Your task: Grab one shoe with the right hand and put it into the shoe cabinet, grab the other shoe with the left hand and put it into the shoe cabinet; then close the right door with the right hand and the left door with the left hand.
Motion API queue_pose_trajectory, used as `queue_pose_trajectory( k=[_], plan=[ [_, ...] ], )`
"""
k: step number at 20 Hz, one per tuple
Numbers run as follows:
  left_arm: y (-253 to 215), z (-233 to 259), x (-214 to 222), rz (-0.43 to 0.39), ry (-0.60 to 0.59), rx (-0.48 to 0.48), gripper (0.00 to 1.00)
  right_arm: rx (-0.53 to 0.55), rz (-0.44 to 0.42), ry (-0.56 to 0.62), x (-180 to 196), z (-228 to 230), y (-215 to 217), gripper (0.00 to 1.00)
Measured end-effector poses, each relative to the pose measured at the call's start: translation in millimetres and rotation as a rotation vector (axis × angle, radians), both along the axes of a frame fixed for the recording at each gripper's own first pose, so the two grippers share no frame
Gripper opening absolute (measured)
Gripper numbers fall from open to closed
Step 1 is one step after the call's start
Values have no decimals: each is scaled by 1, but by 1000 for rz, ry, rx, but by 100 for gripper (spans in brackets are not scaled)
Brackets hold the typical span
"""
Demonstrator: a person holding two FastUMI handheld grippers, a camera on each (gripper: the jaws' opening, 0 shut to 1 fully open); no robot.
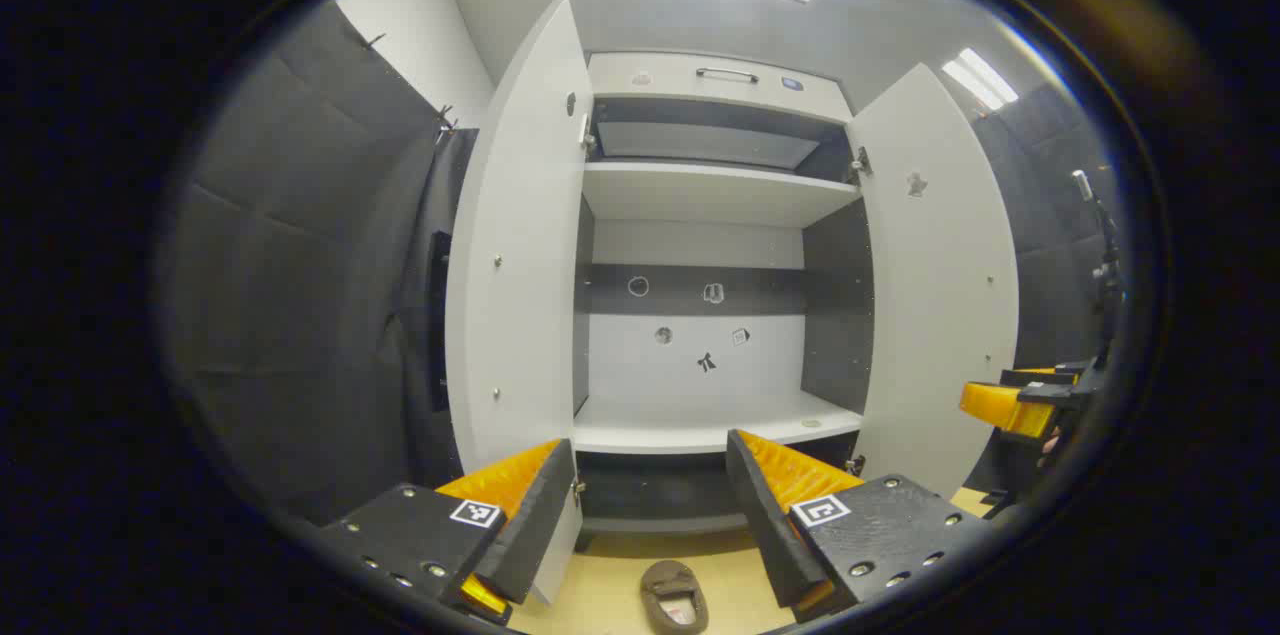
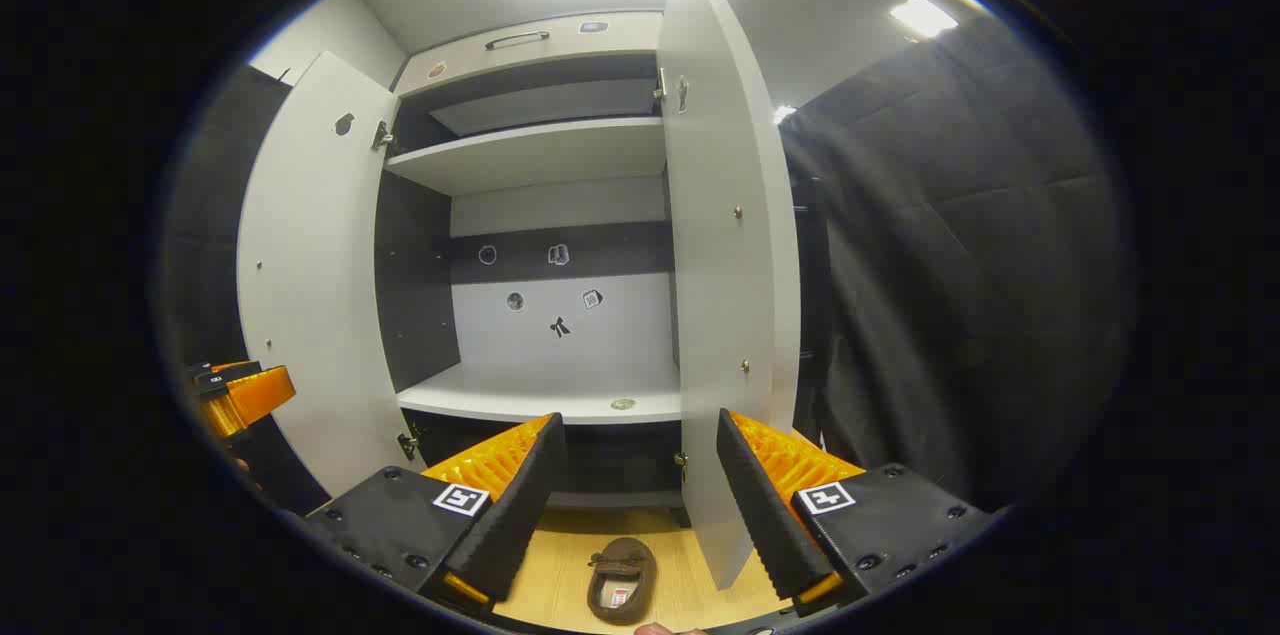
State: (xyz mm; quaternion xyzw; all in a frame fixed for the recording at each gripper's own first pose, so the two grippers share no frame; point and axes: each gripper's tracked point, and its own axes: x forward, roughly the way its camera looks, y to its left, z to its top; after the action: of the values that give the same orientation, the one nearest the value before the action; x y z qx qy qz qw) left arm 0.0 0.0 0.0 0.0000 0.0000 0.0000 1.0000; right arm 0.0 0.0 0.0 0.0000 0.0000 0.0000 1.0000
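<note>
- Left hand-held gripper (image 1: 640, 525) is sitting released at the bottom of the left gripper view, jaws spread wide and gripping nothing.
- Right hand-held gripper (image 2: 635, 505) is likewise hanging released at the bottom of the right gripper view, nothing between its jaws.
- Shoe cabinet (image 1: 700, 190) is standing centre frame with the left door (image 1: 515, 245) and right door (image 1: 935, 275) both swung open.
- Main shelf (image 1: 700, 425) is showing bare at mid-height.
- One brown shoe (image 1: 675, 595) is lying on the wooden floor (image 1: 610, 585) at bottom centre, in front of the cabinet and below the gap between the jaws.
- The same shoe is appearing at bottom centre of the right gripper view.
- The right hand-held gripper is also peeking in at the right edge of the left gripper view.
</note>
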Motion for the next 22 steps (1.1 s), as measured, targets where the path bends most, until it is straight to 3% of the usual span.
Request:
queue_pose_trajectory(
  k=[11, 12, 13, 19, 22],
  plan=[
    [5, 1, -1, 18, -14, -7, 94, -2, 60, 4, 16, 7, 17, 94],
    [4, 0, -1, 16, -13, -6, 83, 0, 66, 7, 17, 6, 18, 94],
    [4, -1, -1, 15, -10, -3, 94, 3, 75, 11, 18, 6, 21, 94],
    [2, -11, 0, 1, 13, 4, 94, -1, 100, 49, 22, -7, 33, 94],
    [1, -14, 2, -4, 17, 0, 94, 3, 166, 59, 23, -12, 48, 94]
  ],
)
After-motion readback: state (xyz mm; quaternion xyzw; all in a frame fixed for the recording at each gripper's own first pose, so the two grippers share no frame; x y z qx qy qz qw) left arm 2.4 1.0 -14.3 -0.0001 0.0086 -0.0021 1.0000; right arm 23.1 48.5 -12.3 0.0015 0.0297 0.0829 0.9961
